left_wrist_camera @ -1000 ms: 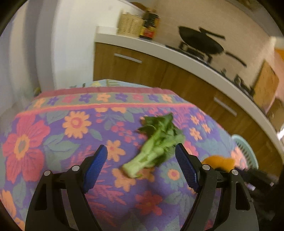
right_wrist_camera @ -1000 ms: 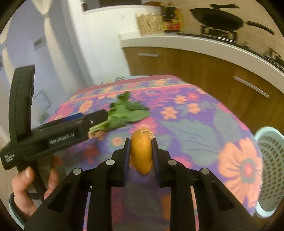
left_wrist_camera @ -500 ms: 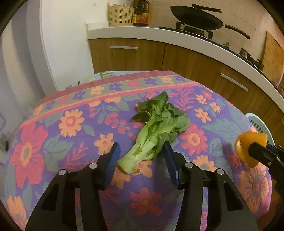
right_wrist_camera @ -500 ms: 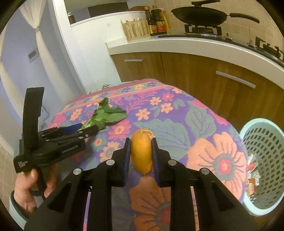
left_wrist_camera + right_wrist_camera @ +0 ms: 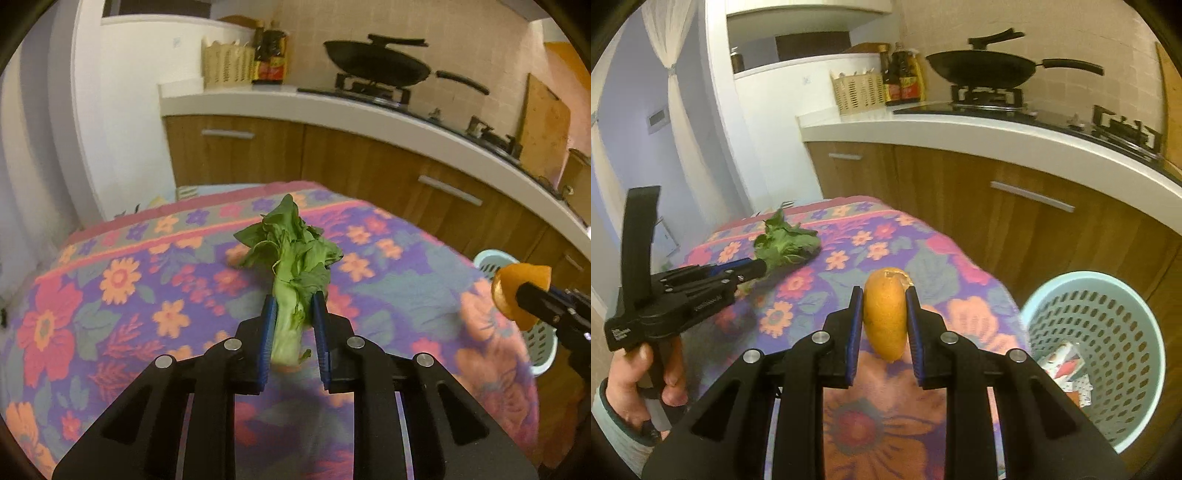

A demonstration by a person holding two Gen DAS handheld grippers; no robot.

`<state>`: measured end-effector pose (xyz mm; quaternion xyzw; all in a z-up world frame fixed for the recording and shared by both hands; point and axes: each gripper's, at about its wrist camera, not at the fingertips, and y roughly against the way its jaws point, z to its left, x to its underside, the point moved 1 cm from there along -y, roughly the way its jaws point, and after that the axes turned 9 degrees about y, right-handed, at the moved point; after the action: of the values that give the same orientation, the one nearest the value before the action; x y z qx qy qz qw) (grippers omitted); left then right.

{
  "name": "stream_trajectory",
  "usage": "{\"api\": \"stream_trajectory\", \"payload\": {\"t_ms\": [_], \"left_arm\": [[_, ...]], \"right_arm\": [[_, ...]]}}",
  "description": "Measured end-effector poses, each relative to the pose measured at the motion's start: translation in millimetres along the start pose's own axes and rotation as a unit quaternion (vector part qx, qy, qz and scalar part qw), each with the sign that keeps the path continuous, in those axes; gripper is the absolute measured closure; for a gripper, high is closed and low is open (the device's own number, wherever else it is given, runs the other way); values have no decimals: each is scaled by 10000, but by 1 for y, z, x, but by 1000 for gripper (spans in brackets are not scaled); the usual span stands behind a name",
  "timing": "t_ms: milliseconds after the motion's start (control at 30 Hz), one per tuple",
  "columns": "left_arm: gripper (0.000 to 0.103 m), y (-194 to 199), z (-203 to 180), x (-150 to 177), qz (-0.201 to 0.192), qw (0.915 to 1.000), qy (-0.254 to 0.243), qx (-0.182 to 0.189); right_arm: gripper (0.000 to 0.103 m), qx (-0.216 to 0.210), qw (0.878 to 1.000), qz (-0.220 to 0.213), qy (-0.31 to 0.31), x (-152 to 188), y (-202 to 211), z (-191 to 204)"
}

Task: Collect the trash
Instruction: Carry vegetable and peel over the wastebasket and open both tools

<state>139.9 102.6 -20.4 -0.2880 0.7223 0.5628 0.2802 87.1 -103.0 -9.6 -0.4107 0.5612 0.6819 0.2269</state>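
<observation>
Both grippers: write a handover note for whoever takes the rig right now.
Left gripper: shut on the leafy green vegetable stalk, clamped near its pale base, over the floral tablecloth.
Right gripper: shut on the orange fruit peel, held above the table's right edge.
Pale blue perforated plastic basket: on the floor to the right of the table, with some wrappers already inside.
Done: both scraps are gripped.
Left: carry each over the basket and release; the peel is nearer, so it probably goes first. No other trash shows on the cloth.
</observation>
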Motion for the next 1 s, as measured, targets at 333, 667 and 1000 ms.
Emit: {"api": "stream_trajectory", "payload": {"t_ms": [333, 667, 1000], "left_arm": [[85, 5, -75, 1, -274, 9965, -158, 768], [85, -13, -175, 17, -47, 9883, -440, 1457], [84, -46, -255, 42, 365, 9802, -939, 1703]], "right_arm": [[83, 262, 9969, -735, -41, 13, 44, -50], [83, 1316, 9883, -570, -521, 40, 66, -136], [83, 1448, 9824, -63, -1174, 78, 60, -203]]}}
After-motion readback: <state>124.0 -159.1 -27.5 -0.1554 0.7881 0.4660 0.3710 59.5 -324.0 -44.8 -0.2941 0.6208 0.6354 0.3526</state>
